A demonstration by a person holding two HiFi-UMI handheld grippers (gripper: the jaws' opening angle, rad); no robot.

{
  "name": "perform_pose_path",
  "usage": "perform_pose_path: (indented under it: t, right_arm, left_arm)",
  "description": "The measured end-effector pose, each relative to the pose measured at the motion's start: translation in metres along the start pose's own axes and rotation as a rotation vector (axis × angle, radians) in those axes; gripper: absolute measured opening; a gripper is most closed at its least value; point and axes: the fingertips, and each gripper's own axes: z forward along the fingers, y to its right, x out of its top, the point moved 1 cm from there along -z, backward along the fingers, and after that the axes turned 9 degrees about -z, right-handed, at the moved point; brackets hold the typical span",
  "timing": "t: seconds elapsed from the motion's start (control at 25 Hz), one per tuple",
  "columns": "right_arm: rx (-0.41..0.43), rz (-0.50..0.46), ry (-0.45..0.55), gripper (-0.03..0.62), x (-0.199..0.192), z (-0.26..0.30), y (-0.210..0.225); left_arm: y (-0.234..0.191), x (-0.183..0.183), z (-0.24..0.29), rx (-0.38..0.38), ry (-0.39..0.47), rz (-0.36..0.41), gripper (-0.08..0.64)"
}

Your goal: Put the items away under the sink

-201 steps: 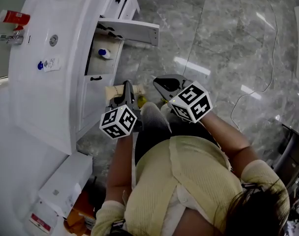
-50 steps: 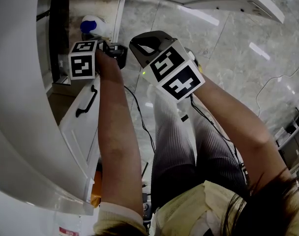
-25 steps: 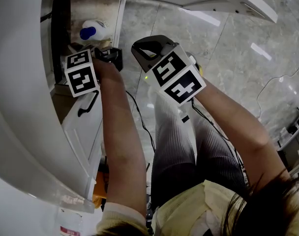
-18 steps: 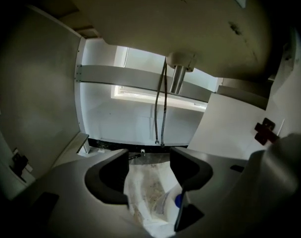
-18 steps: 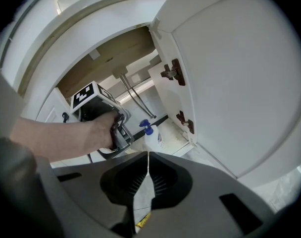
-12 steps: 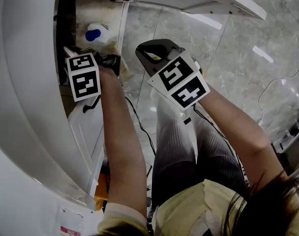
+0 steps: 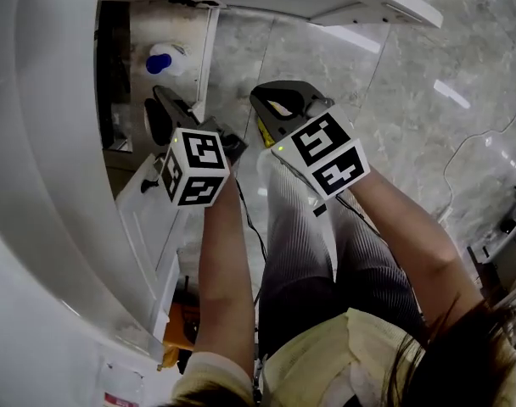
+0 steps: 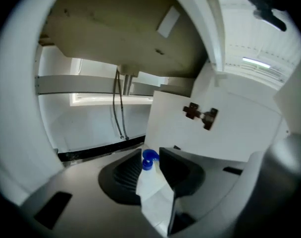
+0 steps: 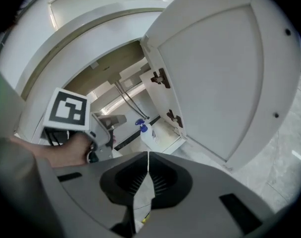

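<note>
Bottle (image 8: 149, 159) framed by parted left tongs (image 8: 151, 151) | right tongs (image 9: 148, 155) pressed together (hoses (image 8: 120, 103): gripper views only)

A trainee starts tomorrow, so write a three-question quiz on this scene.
1. True or false: the left gripper is open and holds nothing.
2. Where does the bottle stand? A) in the open cabinet B) on the floor C) on the sink top
3. Fill in: the right gripper's jaws are ____.
Key: 1 true; 2 A; 3 together.
</note>
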Motion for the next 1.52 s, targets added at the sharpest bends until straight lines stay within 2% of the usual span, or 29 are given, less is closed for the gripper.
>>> perform_pose_path:
  t: [0.12,0.24,0.36,0.6,0.8,0.96,1.08,1.28,1.36,1.52]
  right_arm:
    - [-0.007,0.009,-0.024,0.028,-0.018,-0.004,0.001]
    - [-0.014,0.026,-0.049,0.028,-0.037,-0.006,0.002]
    - [-0.015,0.025,-0.07,0.028,-0.054,-0.009,0.002]
    - [0.001,-0.007,-0.136,0.028,-0.093,-0.01,0.003]
    - [0.013,-0.089,-0.166,0.028,-0.118,-0.005,0.01]
    - [0.017,-0.175,-0.223,0.028,-0.143,0.01,0.019]
    - [0.049,-0.23,-0.285,0.028,-0.169,0.022,0.018]
    - [0.018,-0.328,-0.334,0.028,-0.208,0.057,0.033]
    - [0.012,-0.381,-0.348,0.028,-0.225,0.072,0.036]
    - [0.01,-0.478,-0.349,0.028,-0.244,0.103,0.045]
  left_arm:
    - [0.011,-0.033,-0.02,-0.094,-0.079,0.066,0.093]
    - [0.005,-0.063,-0.031,-0.112,-0.16,0.043,0.066]
    - [0.002,-0.079,-0.038,-0.129,-0.206,0.021,0.049]
    - [0.011,-0.116,-0.057,-0.21,-0.31,0.058,0.039]
    - [0.015,-0.154,-0.094,-0.232,-0.361,0.098,0.039]
    - [0.015,-0.184,-0.11,-0.232,-0.393,0.042,0.04]
    - [0.008,-0.209,-0.107,-0.248,-0.448,0.03,0.04]
    - [-0.003,-0.234,-0.092,-0.276,-0.522,0.102,0.04]
    - [-0.01,-0.241,-0.092,-0.258,-0.527,0.12,0.04]
    - [-0.024,-0.262,-0.082,-0.227,-0.545,0.083,0.04]
